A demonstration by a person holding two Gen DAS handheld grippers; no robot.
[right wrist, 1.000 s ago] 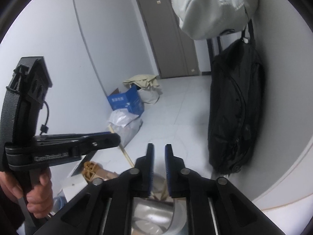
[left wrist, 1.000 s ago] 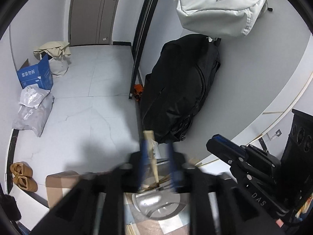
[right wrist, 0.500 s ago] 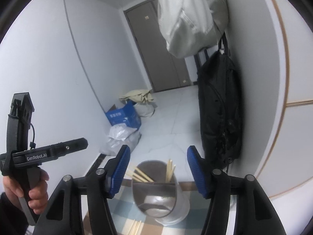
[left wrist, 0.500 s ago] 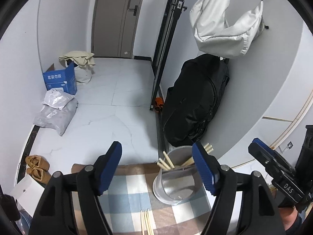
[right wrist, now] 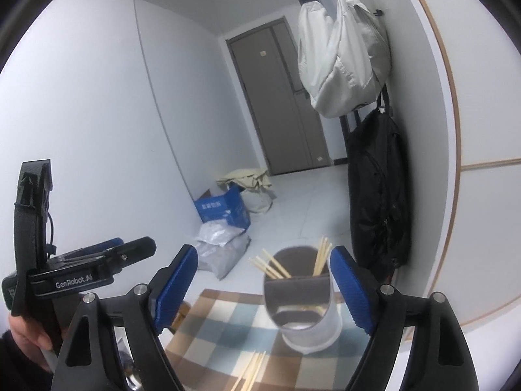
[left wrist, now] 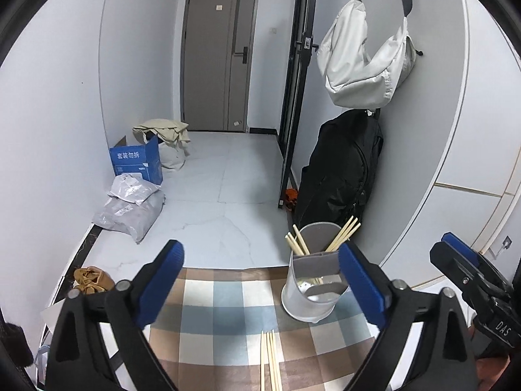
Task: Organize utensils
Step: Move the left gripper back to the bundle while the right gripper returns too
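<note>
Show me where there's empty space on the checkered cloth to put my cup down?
The checkered cloth is bare on its left side, from the loose chopsticks across to its left edge. The far right corner is crowded: the holder full of chopsticks stands there, with the loose ones lying just in front of it.

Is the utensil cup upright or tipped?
Upright. The utensil cup stands on its base on the checked cloth, mouth up, with chopsticks leaning inside it.

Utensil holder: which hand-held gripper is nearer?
Right, likely: the utensil holder stands ahead between the right hand-held gripper's just-opened jaws; the left hand-held gripper, jaws also just opened, hangs to its left.
</note>
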